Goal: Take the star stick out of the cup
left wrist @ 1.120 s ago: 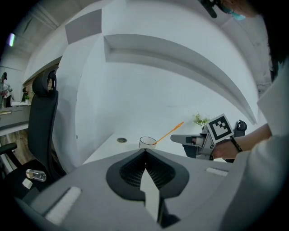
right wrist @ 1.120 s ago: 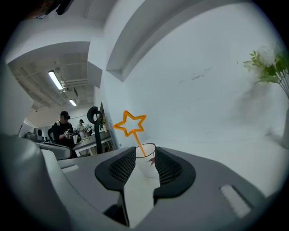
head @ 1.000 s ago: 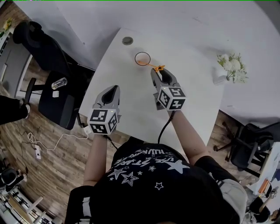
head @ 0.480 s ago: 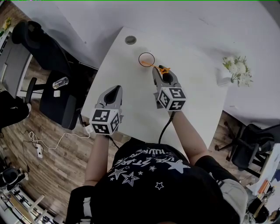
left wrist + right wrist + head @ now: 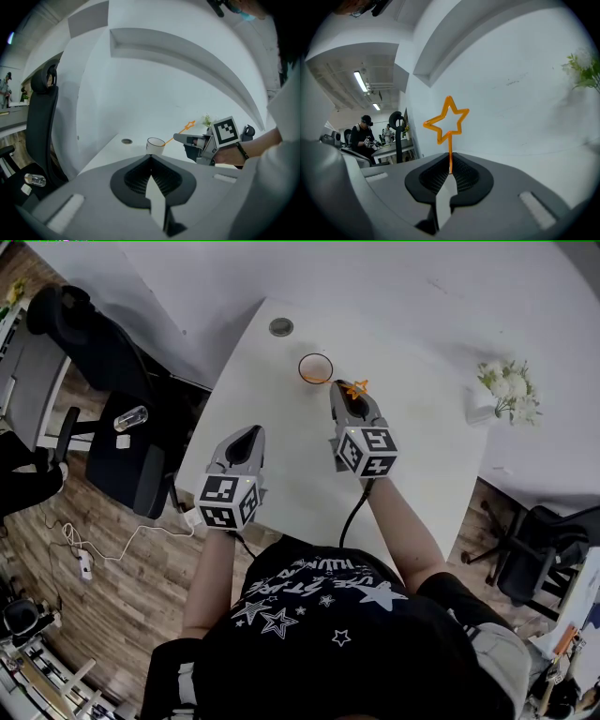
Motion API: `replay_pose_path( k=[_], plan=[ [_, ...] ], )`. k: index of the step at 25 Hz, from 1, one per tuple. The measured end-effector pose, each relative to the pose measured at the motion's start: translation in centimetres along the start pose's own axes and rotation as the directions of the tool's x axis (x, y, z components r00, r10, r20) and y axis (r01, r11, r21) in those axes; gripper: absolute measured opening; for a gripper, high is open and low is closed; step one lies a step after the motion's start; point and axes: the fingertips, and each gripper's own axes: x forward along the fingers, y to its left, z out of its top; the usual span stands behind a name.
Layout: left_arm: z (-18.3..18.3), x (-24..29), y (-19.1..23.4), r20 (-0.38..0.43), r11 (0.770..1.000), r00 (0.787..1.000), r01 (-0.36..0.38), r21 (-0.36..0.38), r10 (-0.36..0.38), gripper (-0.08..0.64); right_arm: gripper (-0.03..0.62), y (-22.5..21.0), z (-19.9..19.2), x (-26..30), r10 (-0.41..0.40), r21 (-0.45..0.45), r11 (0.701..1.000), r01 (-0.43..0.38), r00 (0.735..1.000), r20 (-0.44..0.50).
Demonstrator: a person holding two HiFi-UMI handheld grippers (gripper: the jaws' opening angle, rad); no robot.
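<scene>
The orange star stick [image 5: 356, 386] leans out of the small clear cup [image 5: 316, 368] at the far end of the white table [image 5: 281, 474]. My right gripper [image 5: 346, 392] has just been closing and is now shut on the stick's shaft. In the right gripper view the star [image 5: 447, 119] rises just above the closed jaws of the right gripper [image 5: 450, 171]. The left gripper view shows the stick [image 5: 168, 139] running from the cup [image 5: 155, 146] to the right gripper [image 5: 178, 137]. My left gripper [image 5: 248, 437] hovers nearer the table's left edge, shut and empty.
A round cable hole [image 5: 280, 327] lies beyond the cup. White flowers [image 5: 503, 385] stand at the table's right side. A black office chair [image 5: 98, 352] and a stool holding a clear bottle [image 5: 128, 417] are left of the table. A wall is close behind.
The right gripper's jaws have closed from wide open onto the stick's shaft, and the star now sits just past its fingertips. The left gripper has kept still.
</scene>
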Motion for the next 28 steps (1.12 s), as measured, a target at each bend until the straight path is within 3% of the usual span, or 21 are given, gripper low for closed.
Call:
replay_pose_path(
  k=[15,28],
  plan=[
    [1.1,-2.2,-2.0,0.046,1.000,0.999,0.001,0.030,-0.002,0.003,0.032,0.8,2.8,-3.0,0.007,-0.025,1.000,-0.005,0.998,0.063],
    [1.5,-5.9,-5.7,0.099,0.998,0.995,-0.035,0.052,0.030,0.003,0.032,0.5,5.4,-9.3,0.018,-0.015,1.000,-0.017,0.992,0.128]
  ],
)
